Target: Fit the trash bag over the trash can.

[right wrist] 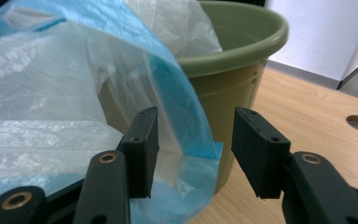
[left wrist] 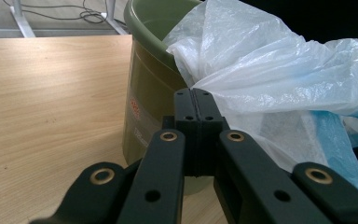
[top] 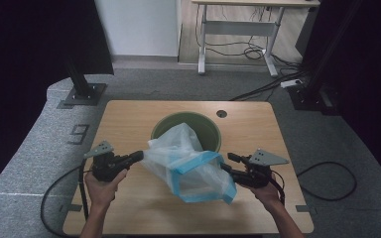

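Between right fingers [right wrist: 193,149]: bag [right wrist: 65,93] corner.

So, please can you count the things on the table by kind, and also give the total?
Green bin: 1
Clear plastic bag with blue band: 1
Hand-held grippers: 2, the left gripper and the right gripper
Total: 4
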Action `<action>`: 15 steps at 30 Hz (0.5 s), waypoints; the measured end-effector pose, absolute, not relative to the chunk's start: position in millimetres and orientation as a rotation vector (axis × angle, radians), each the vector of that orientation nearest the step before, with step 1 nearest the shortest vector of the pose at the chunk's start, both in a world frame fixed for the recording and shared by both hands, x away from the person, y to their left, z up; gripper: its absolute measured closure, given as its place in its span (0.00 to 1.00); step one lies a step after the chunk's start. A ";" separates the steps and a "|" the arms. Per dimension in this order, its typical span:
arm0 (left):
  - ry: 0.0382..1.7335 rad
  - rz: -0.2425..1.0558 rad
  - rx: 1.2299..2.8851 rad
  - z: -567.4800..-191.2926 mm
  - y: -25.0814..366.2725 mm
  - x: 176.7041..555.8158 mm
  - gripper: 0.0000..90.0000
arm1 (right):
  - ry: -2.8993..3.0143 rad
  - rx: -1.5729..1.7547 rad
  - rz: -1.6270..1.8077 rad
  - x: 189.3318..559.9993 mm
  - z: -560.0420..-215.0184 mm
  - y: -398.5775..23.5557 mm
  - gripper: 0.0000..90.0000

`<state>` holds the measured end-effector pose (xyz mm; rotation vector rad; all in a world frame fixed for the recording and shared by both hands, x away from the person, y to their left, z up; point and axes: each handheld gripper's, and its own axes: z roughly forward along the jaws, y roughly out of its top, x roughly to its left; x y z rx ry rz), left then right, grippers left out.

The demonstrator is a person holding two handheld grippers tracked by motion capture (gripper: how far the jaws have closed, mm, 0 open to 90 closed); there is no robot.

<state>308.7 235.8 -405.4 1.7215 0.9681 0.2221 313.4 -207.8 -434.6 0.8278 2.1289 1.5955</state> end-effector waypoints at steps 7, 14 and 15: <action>0.968 0.220 1.715 -404.8 237.6 308.8 1.00 | 2.164 0.827 1.617 322.8 -438.9 -197.3 0.54; 0.966 0.223 1.715 -405.5 238.8 308.0 1.00 | 2.195 0.769 1.612 324.7 -449.0 -186.8 0.84; 0.966 0.224 1.714 -405.6 239.4 307.8 1.00 | 2.195 0.769 1.612 324.7 -449.0 -186.8 0.84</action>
